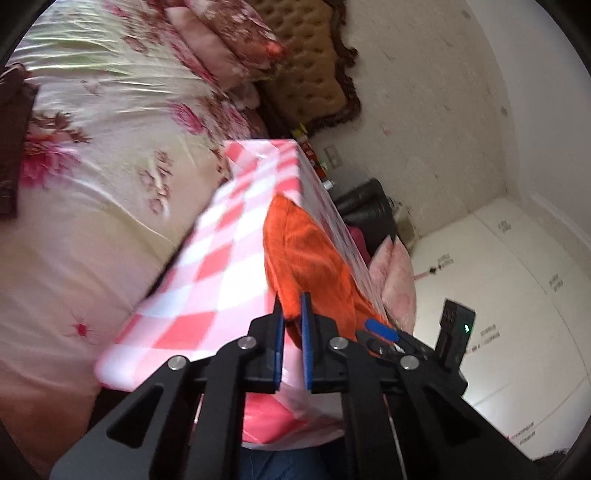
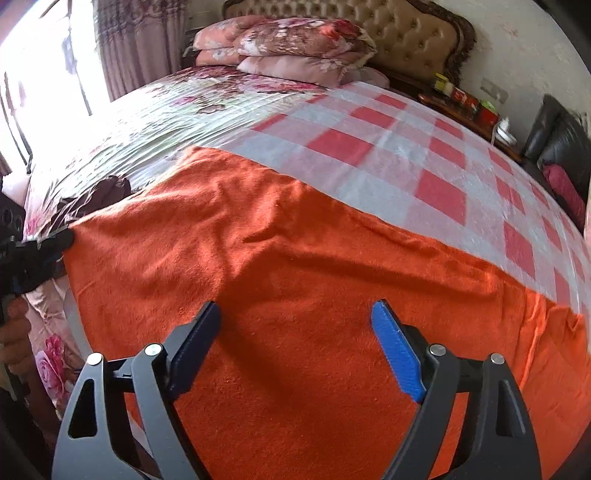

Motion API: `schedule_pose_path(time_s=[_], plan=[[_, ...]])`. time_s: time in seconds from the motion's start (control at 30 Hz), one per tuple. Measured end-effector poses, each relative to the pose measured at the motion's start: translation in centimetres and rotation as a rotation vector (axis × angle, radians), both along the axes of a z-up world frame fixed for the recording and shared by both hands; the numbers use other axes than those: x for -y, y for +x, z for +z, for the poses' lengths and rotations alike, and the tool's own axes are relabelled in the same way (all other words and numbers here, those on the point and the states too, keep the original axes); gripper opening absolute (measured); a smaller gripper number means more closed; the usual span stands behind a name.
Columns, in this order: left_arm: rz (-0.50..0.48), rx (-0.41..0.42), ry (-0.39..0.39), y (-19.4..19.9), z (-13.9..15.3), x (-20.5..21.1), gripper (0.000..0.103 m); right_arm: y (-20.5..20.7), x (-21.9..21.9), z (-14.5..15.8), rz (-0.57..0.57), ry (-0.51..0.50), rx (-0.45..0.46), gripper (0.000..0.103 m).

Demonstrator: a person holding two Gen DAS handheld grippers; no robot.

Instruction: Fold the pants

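Orange fleece pants (image 2: 295, 240) lie spread across a pink-and-white checked cloth (image 2: 369, 147) on the bed. My right gripper (image 2: 295, 308) hovers open just over the middle of the pants, with nothing between its fingers. At the pants' left edge, my left gripper (image 2: 48, 243) pinches the fabric. In the left wrist view the left gripper (image 1: 291, 301) is shut on a fold of the orange pants (image 1: 306, 251) at the cloth's edge (image 1: 221, 266). One blue pad (image 1: 380, 330) of the right gripper shows just beyond.
A floral bedsheet (image 2: 166, 103) covers the far side, with stacked pillows (image 2: 295, 48) against a tufted headboard (image 2: 406, 33). A dark brown garment (image 2: 107, 188) lies near the pants' left corner. A cluttered nightstand (image 2: 465, 99) and a black chair (image 2: 561, 136) stand on the right.
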State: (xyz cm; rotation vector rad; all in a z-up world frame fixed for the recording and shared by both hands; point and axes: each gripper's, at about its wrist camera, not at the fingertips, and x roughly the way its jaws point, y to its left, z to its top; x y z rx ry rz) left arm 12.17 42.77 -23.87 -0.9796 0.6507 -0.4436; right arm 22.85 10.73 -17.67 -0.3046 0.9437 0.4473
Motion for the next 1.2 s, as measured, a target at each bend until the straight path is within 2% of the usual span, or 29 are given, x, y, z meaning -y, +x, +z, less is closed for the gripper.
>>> schedule_pose_path(time_s=[0.07, 0.1, 0.17, 0.2, 0.33, 0.43, 0.6, 0.7, 0.83, 0.93, 1.0, 1.1, 1.2], plan=[[0.031, -0.016, -0.031, -0.2, -0.5, -0.7, 0.008, 0.1, -0.6, -0.1, -0.001, 0.018, -0.007, 0.081], [0.043, -0.024, -0.047, -0.4, -0.8, -0.9, 0.012, 0.1, -0.6, -0.2, -0.009, 0.027, -0.006, 0.082], [0.053, -0.038, -0.121, -1.2, -1.9, -1.3, 0.058, 0.0, -0.5, -0.3, -0.006, 0.030, 0.000, 0.082], [0.060, -0.033, -0.169, -1.6, -2.5, -1.4, 0.060, 0.0, -0.5, -0.3, -0.003, 0.031, 0.001, 0.082], [0.091, -0.033, -0.321, -2.5, -4.9, -1.6, 0.060, 0.0, -0.5, -0.3, -0.003, 0.033, 0.006, 0.082], [0.069, -0.048, -0.350, -2.1, -5.7, -1.0, 0.060, -0.1, -0.5, -0.4, -0.001, 0.038, 0.012, 0.082], [0.008, -0.100, -0.390, -1.2, -7.1, 0.1, 0.053, -0.1, -0.5, -0.4, -0.001, 0.040, 0.018, 0.083], [-0.021, -0.120, -0.445, -1.2, -8.3, 1.0, 0.053, 0.0, -0.5, -0.4, -0.002, 0.040, 0.018, 0.084], [-0.037, -0.112, -0.553, -1.5, -9.9, 1.3, 0.053, 0.0, -0.5, -0.4, -0.002, 0.041, 0.020, 0.084], [-0.050, -0.108, -0.596, -1.7, -10.4, 1.3, 0.052, 0.0, -0.5, -0.4, -0.002, 0.041, 0.021, 0.084], [-0.059, -0.075, -0.642, -1.3, -10.2, 1.0, 0.052, 0.1, -0.5, -0.4, -0.004, 0.041, 0.020, 0.084], [-0.056, -0.056, -0.649, 0.0, -9.4, 0.6, 0.052, 0.0, -0.5, -0.3, -0.006, 0.042, 0.023, 0.084], [-0.038, -0.072, -0.629, 1.1, -8.5, 0.4, 0.042, 0.0, -0.5, -0.4, -0.007, 0.042, 0.024, 0.084]])
